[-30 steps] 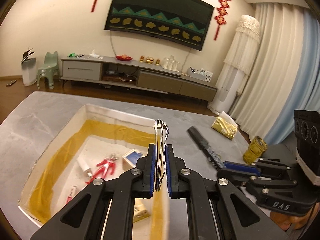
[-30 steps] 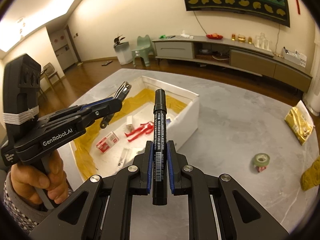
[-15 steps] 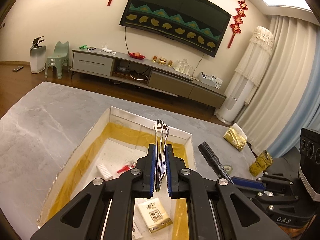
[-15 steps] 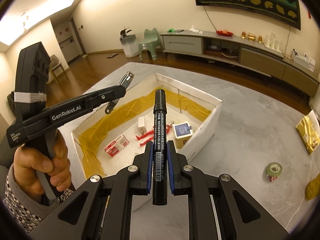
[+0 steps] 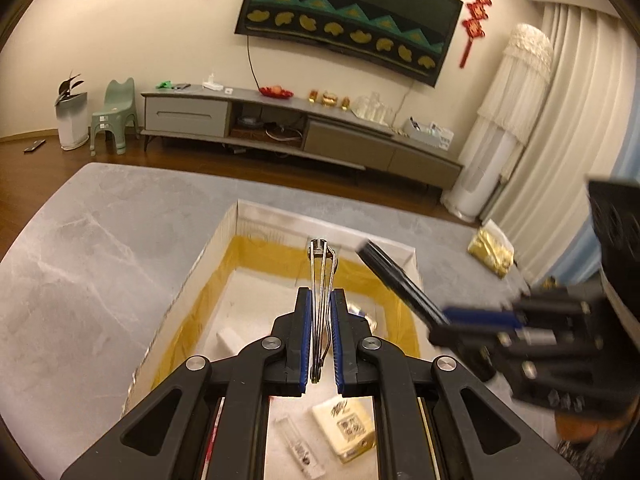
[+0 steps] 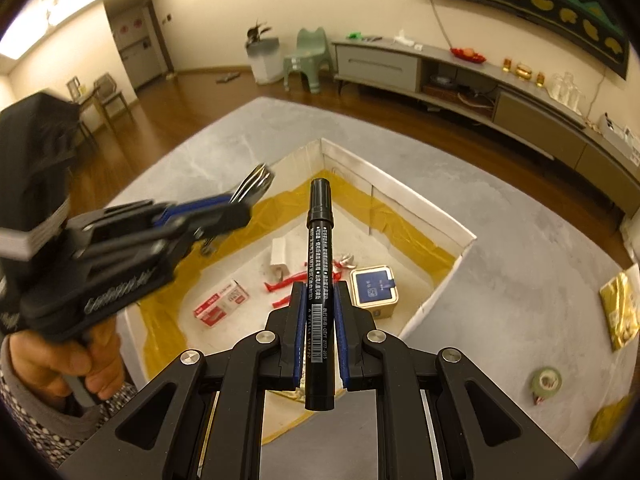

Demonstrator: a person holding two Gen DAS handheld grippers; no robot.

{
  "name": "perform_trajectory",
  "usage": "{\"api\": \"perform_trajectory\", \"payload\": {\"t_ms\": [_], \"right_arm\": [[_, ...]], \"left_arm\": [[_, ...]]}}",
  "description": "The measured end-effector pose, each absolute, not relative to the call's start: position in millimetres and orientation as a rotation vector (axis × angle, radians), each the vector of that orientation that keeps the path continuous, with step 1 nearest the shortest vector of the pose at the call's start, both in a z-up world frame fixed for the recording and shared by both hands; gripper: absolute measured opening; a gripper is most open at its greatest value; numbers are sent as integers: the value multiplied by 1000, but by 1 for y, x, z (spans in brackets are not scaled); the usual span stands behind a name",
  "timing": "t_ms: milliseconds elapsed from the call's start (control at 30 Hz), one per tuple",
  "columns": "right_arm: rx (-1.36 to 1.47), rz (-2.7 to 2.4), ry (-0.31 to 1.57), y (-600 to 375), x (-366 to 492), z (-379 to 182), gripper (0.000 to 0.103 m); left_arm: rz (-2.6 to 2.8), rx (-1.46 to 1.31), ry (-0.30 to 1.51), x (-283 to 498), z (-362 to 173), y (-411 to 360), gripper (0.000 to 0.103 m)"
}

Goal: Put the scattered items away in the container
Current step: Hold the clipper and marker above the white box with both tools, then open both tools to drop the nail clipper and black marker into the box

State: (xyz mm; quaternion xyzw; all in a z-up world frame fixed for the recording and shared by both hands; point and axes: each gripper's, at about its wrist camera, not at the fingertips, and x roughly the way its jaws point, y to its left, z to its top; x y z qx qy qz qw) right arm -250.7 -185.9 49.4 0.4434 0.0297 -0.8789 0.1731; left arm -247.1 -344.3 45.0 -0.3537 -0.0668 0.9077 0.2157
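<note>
- Table [image 6: 500, 248]: tape roll [image 6: 546, 382], gold packets left outside.
- Container [image 6: 404, 194]: now directly beneath both grippers, closer than a second ago; drop seems imminent.
- Right gripper [image 6: 320, 344]: pinching black marker [image 6: 319, 264].
- Left gripper [image 5: 320, 344]: clamping nail clipper [image 5: 321, 272] over the container.

The box [image 6: 424, 208] sits on the table [image 6: 500, 240]; inside it lie a tin [image 6: 374, 292], a toy figure [image 6: 288, 284] left of the tin, and a small carton [image 6: 222, 304] further left; a tape roll [image 6: 546, 382] and a foil packet [image 6: 620, 312] lie on the table right of the box.
</note>
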Motion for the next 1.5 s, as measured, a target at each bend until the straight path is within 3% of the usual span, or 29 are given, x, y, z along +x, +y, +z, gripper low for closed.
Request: {"api": "perform_trajectory", "payload": {"t_ms": [933,1067,1267,1500], "right_arm": [[1500,-2285,637,-265,-395,-16,15],[1519,-2320,619,-260,-404,-24,16],[1527,-2342,589,-251,-398,-23,16],[1575,-2328,568,-247,-384,-24,16]], "left_arm": [[2378,-1201,-249,-260,7,-337,12],[2362,-1191,-324,-260,9,-349,19],[2394,-1137,-412,-253,20,-371,19],[2385,-1109,-338,-238,28,-363,19]]}}
